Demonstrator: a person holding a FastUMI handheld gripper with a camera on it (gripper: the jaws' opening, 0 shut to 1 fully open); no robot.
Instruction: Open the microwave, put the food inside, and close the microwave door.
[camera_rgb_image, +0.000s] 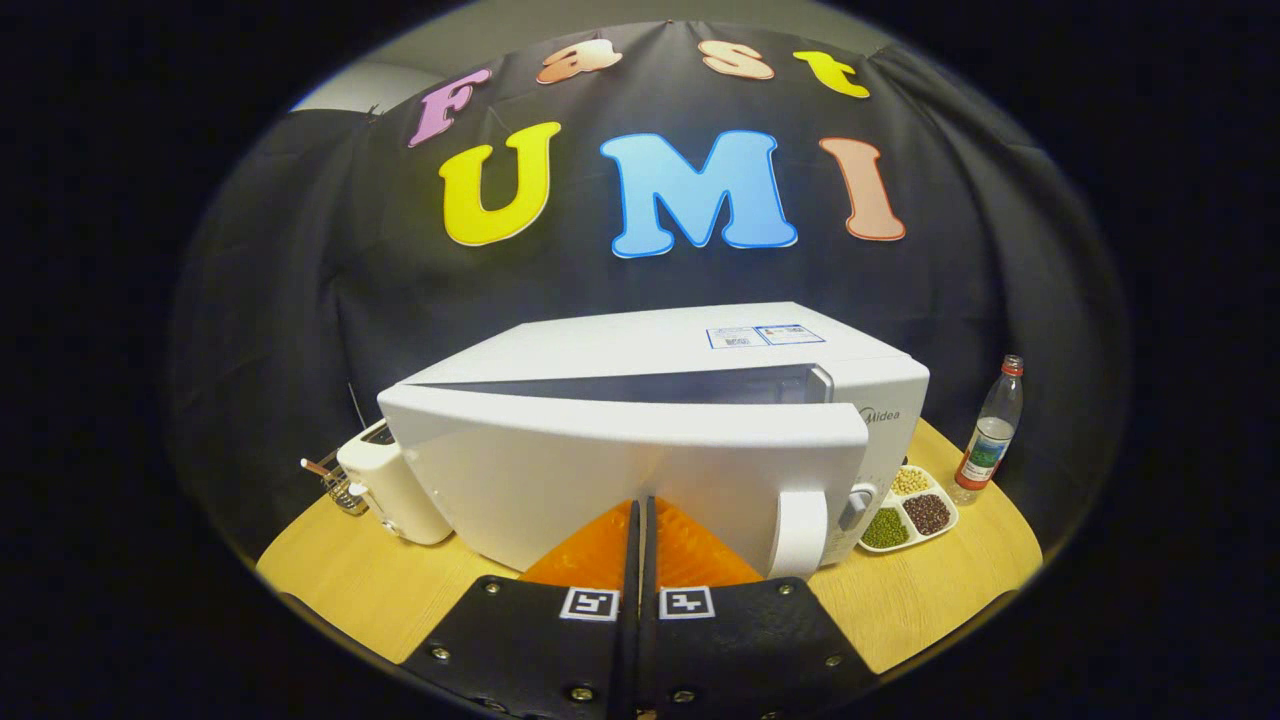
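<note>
the gripper (639, 503), fingers pressed together and holding nothing, points at the slightly open door (560, 480) of the midea-branded microwave (700, 345).

Readable markings:

- Microwave (660, 420): the brand "Midea" stands on its front panel, just right of the door's upper corner.
- Stickers (765, 336) on the microwave's top: two with blue borders, their print too small to read.
- Bottle (990, 440): a label wraps it; its print cannot be made out.
- Gripper (637, 520): fingers closed together against the door; two square black-and-white coded markers (637, 603) sit on its body, carrying no letters.
</note>
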